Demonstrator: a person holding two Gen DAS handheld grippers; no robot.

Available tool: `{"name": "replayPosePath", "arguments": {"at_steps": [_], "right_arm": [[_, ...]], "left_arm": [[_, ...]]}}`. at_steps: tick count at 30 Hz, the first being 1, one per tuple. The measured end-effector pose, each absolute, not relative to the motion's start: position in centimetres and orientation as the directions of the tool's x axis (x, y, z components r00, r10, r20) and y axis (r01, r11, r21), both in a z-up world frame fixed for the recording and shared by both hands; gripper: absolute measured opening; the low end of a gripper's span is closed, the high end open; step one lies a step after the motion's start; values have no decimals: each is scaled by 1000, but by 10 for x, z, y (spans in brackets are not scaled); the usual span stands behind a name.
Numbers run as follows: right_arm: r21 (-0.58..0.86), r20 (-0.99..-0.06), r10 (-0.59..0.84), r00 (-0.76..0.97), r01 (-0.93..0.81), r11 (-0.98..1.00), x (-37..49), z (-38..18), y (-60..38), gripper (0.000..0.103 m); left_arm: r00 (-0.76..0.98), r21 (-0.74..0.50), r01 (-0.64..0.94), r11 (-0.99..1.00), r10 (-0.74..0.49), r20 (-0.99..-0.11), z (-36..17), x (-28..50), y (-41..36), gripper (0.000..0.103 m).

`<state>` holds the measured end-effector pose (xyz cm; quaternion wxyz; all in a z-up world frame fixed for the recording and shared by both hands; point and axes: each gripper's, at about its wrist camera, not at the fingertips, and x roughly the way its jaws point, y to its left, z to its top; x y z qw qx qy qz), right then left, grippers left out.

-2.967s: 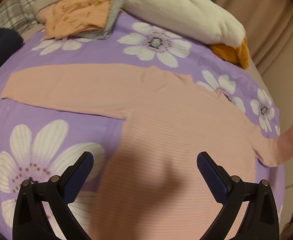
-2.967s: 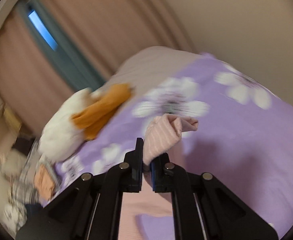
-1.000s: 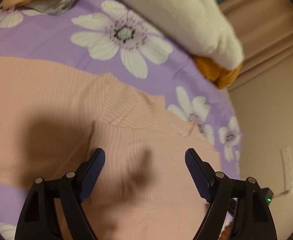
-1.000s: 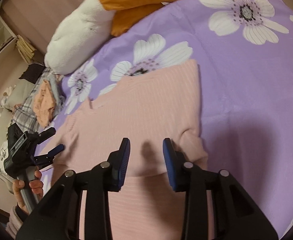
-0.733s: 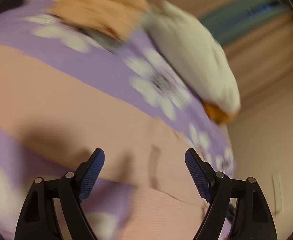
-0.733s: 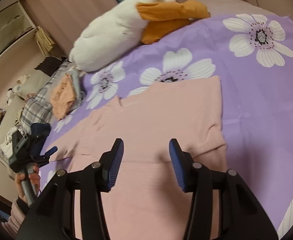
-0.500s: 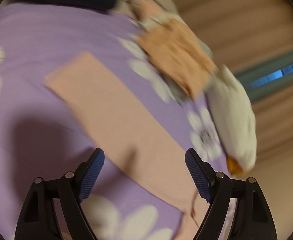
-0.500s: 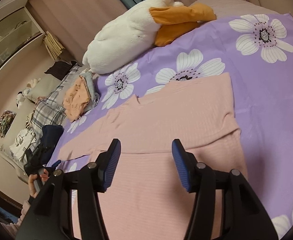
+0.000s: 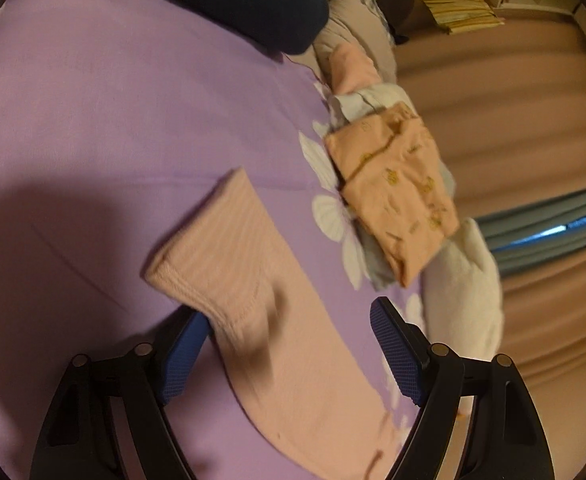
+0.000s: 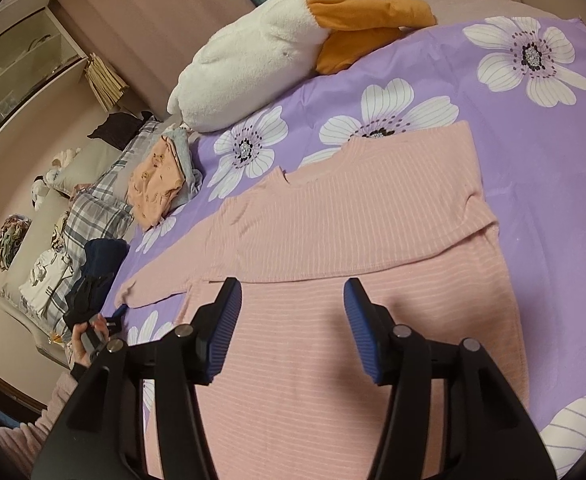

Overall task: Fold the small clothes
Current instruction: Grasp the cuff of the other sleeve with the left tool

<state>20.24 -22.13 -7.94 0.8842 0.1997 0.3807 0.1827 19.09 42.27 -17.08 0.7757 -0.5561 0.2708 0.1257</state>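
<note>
Pink ribbed long-sleeved knit top (image 10: 353,248) lies flat, front down or up not determinable, on the bed's purple sheet with white flowers (image 10: 553,168). One sleeve is already folded across the chest; the other sleeve (image 9: 249,280) lies stretched out toward the bed's edge.

Left gripper (image 9: 289,352): jaws closing, with the sleeve's stitched cuff (image 9: 197,284) lying between them; the pads do not yet press on it. One blue pad sits just under the cuff's lower corner.

Right gripper (image 10: 289,324): jaws spread, nothing between them, hovering over the lower body of the top.

Step in hand, by my reading: pinch the cuff and carry the sleeve across the body.
- Take both layers of the cuff, past the hem stitching, so the rib does not slip out.
- Lift little; the knit looks soft and stretchy and will sag or twist.
- Lay it parallel to the folded sleeve, edges even.

Nearby: folded orange printed garment (image 9: 397,200) on a grey one, white and orange plush toy (image 10: 277,48); both well apart from the sleeve.
</note>
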Motion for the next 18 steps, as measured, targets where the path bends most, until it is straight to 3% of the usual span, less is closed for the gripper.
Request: {"name": "replayPosePath", "arguments": {"at_steps": [1, 3, 4, 6, 9, 18], "right_arm": [[489, -604, 472, 642, -170, 856, 202, -80, -221, 54], [487, -609, 469, 639, -166, 858, 202, -83, -220, 54], [488, -609, 471, 638, -167, 857, 201, -84, -220, 54], [488, -610, 473, 636, -169, 856, 200, -85, -220, 54], [478, -619, 463, 635, -163, 863, 199, -88, -220, 54], [512, -604, 486, 632, -160, 844, 191, -95, -226, 54]], "left_arm": [[804, -771, -525, 361, -87, -588, -171, 192, 424, 51], [775, -739, -561, 372, -76, -627, -175, 195, 424, 31], [768, -731, -571, 373, -70, -636, -177, 195, 424, 27], [748, -694, -592, 411, -40, -662, -171, 192, 420, 26], [732, -634, -585, 506, -6, -681, -153, 196, 407, 16], [798, -543, -346, 765, -64, -599, -50, 224, 310, 13]]}}
